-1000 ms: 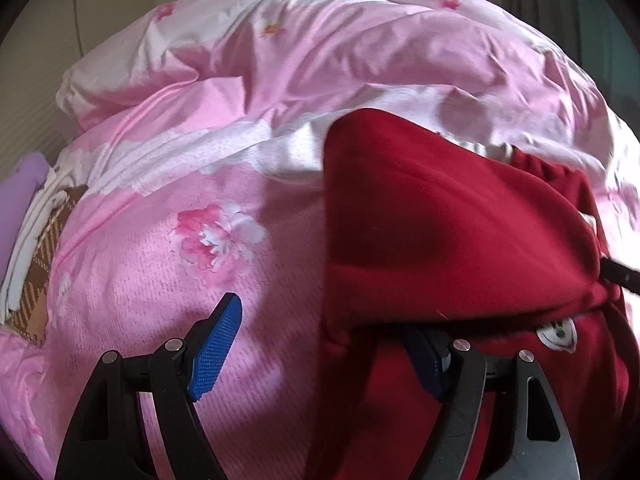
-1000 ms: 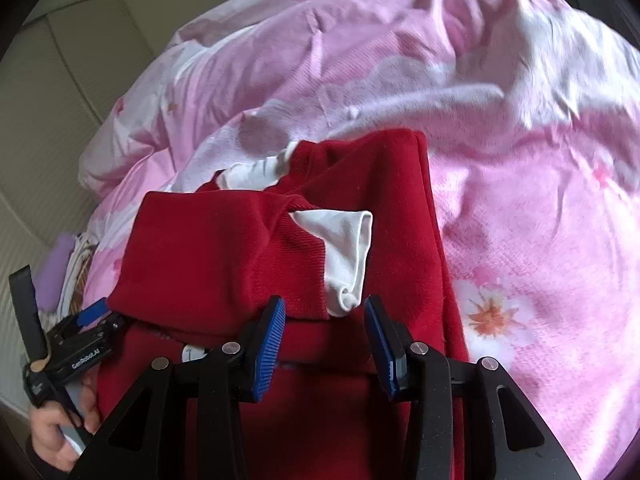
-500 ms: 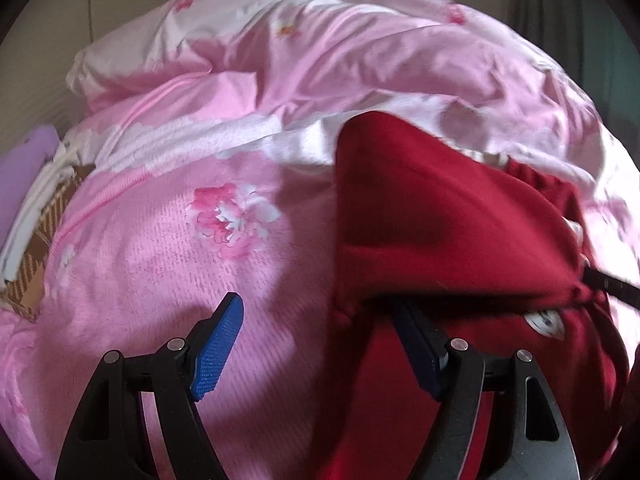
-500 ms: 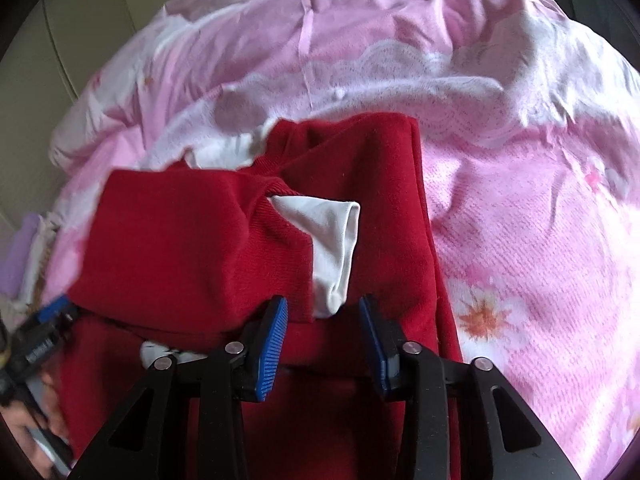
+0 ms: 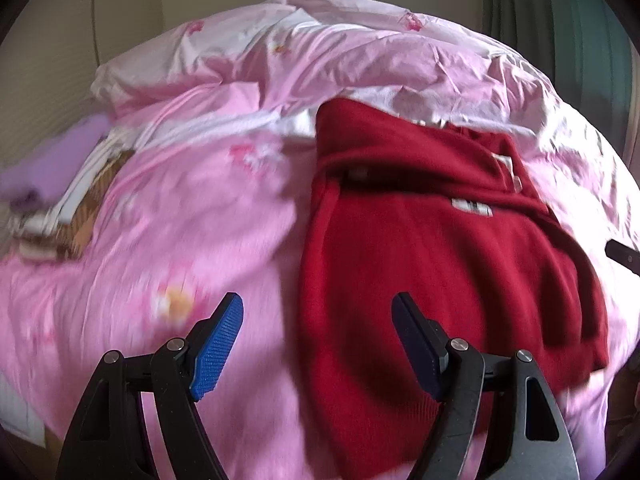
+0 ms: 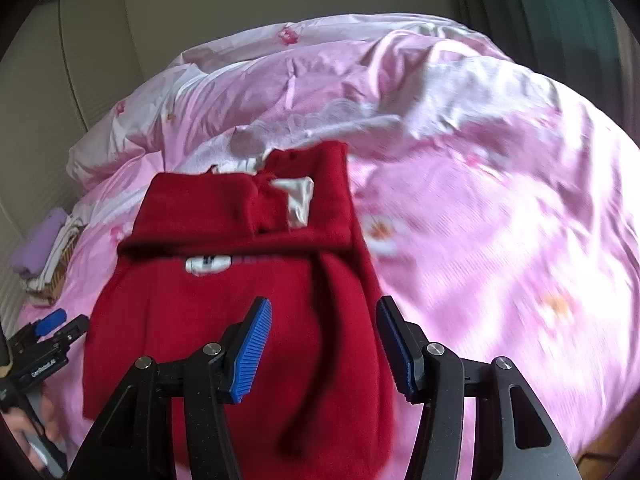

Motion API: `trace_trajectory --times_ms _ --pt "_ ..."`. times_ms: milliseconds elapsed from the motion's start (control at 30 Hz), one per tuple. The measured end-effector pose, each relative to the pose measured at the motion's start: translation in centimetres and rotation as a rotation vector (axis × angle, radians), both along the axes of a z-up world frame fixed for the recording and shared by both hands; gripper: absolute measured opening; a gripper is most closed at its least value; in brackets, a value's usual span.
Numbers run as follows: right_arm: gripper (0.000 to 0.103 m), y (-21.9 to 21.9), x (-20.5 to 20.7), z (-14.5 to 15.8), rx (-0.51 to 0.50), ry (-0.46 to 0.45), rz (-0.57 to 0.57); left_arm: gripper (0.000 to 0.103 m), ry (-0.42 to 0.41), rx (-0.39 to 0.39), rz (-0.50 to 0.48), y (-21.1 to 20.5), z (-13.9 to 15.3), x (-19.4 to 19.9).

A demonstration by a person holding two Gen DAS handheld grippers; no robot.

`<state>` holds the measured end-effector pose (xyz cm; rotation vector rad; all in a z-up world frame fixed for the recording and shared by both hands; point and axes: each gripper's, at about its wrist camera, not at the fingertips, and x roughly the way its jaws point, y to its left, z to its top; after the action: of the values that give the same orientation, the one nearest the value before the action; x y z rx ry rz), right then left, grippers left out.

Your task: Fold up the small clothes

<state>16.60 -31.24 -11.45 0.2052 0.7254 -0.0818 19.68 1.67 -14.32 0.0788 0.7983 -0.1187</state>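
Observation:
A small dark red sweater (image 5: 432, 264) lies on the pink floral duvet (image 5: 192, 208), its top part folded down across the chest, with a white collar piece (image 6: 298, 204) and a white logo patch (image 6: 208, 265) showing. My left gripper (image 5: 318, 344) is open and empty, above the sweater's left edge. My right gripper (image 6: 322, 350) is open and empty, above the sweater's lower right part. The left gripper also shows at the left edge of the right wrist view (image 6: 48, 330). The sweater (image 6: 240, 320) lies flat and free of both grippers.
A purple cloth (image 5: 52, 160) and a pile of white and checked fabric (image 5: 68, 216) lie at the bed's left side. Crumpled duvet folds rise behind the sweater. A beige wall and a green curtain (image 6: 560, 8) stand beyond the bed.
Both grippers have let go of the folded red part and pulled back and up. The folded part now rests on the sweater. The right gripper has opened wider.

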Motion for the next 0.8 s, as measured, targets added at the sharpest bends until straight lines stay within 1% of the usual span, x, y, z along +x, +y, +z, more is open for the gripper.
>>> trace_trajectory --times_ms 100,167,267,400,500,567,700,800 --pt "0.056 0.2 -3.0 -0.9 0.005 0.003 -0.034 0.076 0.000 -0.009 0.015 0.6 -0.8 -2.3" --pt "0.056 0.1 -4.1 -1.6 0.013 0.012 -0.060 0.076 0.002 -0.015 0.023 0.7 -1.3 -3.2" --pt "0.056 0.0 -5.9 -2.7 0.024 0.023 -0.115 0.076 -0.005 -0.048 0.038 0.7 -1.5 -4.4" --pt "0.056 -0.7 -7.5 -3.5 0.059 0.018 -0.155 0.076 -0.005 -0.048 0.052 0.4 -2.2 -5.1" --pt "0.056 -1.3 -7.8 -4.2 0.108 0.039 -0.160 0.076 0.015 -0.078 0.062 0.7 -3.0 -5.6" --pt "0.056 -1.5 -8.1 -4.6 0.133 0.045 -0.163 0.076 0.027 -0.082 0.072 0.9 -3.5 -5.9" --pt "0.056 -0.8 -8.9 -4.7 0.124 0.031 -0.150 0.076 0.026 -0.077 0.072 1.0 -4.1 -6.7" --pt "0.056 -0.4 -9.4 -5.0 0.131 0.027 -0.139 0.076 0.019 -0.094 0.073 1.2 -4.2 -7.0"
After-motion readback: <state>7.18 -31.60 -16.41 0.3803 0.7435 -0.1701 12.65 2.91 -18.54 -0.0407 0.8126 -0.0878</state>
